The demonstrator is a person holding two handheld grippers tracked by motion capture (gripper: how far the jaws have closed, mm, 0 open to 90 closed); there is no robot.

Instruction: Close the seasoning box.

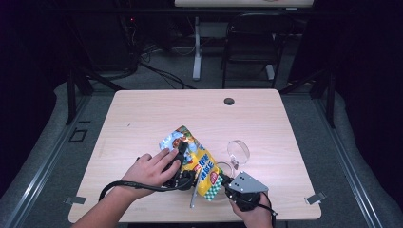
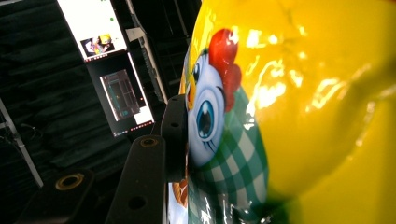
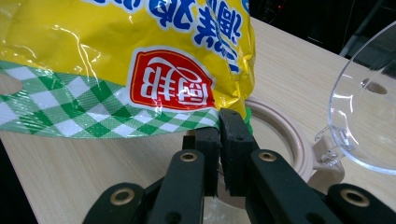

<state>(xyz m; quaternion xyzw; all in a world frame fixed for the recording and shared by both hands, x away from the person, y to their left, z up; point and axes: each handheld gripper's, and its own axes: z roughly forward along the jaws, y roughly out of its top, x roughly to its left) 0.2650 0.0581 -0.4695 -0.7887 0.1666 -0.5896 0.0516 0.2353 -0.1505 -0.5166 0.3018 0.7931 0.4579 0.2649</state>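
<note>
A yellow snack bag (image 1: 199,161) with a green-checked end and a cartoon chick is held up off the table between both grippers. My left gripper (image 1: 186,164) grips the bag's body from the left; one black pad (image 2: 175,135) presses on the bag (image 2: 303,116), and the other jaw is hidden behind it. My right gripper (image 1: 224,182) is shut on the bag's checked bottom edge (image 3: 140,121), with its fingertips (image 3: 219,122) pinching the seam. Under the bag sits a round beige-rimmed container (image 3: 285,135) with its clear lid (image 3: 369,112) hinged open.
The clear lid (image 1: 238,151) stands upright to the right of the bag. A thin grey rod (image 1: 194,197) leans near the front edge. The table (image 1: 142,118) has a cable hole (image 1: 229,101) at the back. A chair (image 1: 252,42) stands beyond it, and monitors (image 2: 93,28) hang off to the side.
</note>
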